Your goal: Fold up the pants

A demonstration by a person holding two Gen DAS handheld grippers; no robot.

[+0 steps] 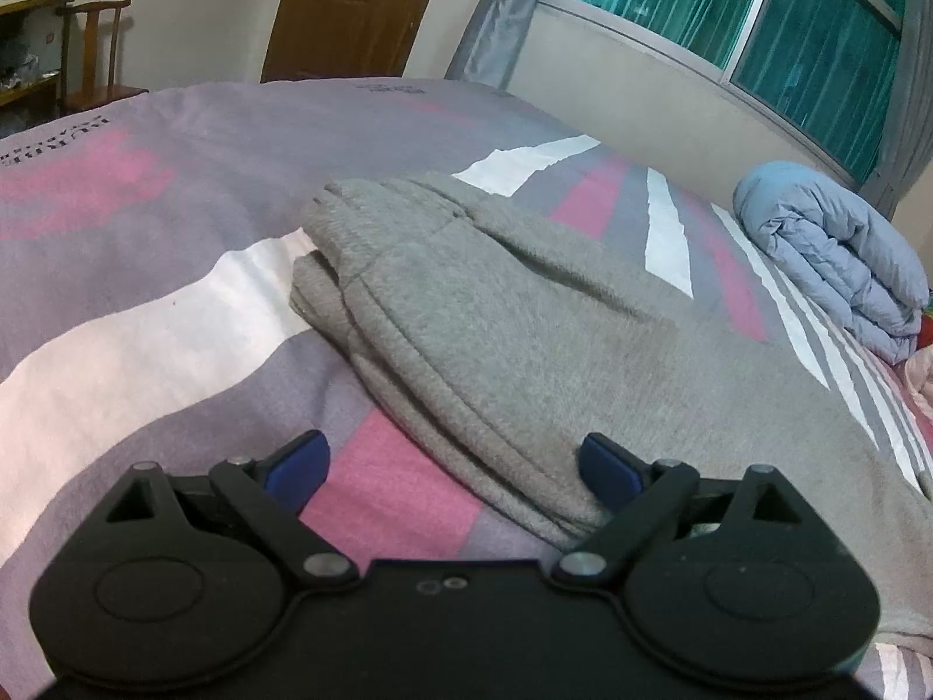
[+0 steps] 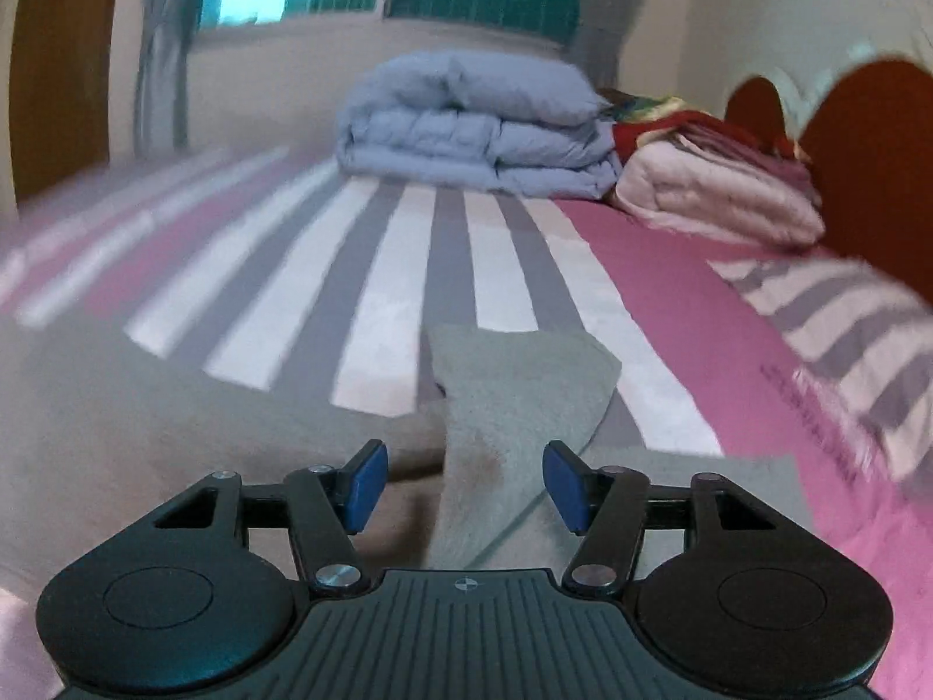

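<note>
My left hand-held gripper (image 1: 453, 469) hangs wide and empty just over the near edge of the grey pants (image 1: 495, 338), one blue pad above the folded hem, the other above bare bedspread (image 1: 146, 315). My right hand-held gripper (image 2: 465, 484) stands about half spread, and a raised flap of the same pants (image 2: 519, 396) runs up between its pads; neither pad presses on the cloth as far as I can see, though the picture is blurred. The pants lie on the bed straight ahead of both tools, already doubled lengthwise, their stacked cuffs at the far end from my left tool.

I judge the fold to be midway: the legs are laid together and the crosswise fold has yet to be made. The next move calls for both tools to pinch the near edge through every layer, lift it and carry it forward toward the cuffs without dragging the lower layers askew.

Beyond my right tool, at the far side of the bed, sits a folded blue duvet (image 2: 478, 122), with pink bedding (image 2: 717, 198) just right of it against a wooden headboard (image 2: 863, 157). Past my left tool stand a door (image 1: 350, 6), a chair (image 1: 93, 52) and a curtained window (image 1: 758, 17). Nothing lies across the path; the loose flap is the likeliest snag.
</note>
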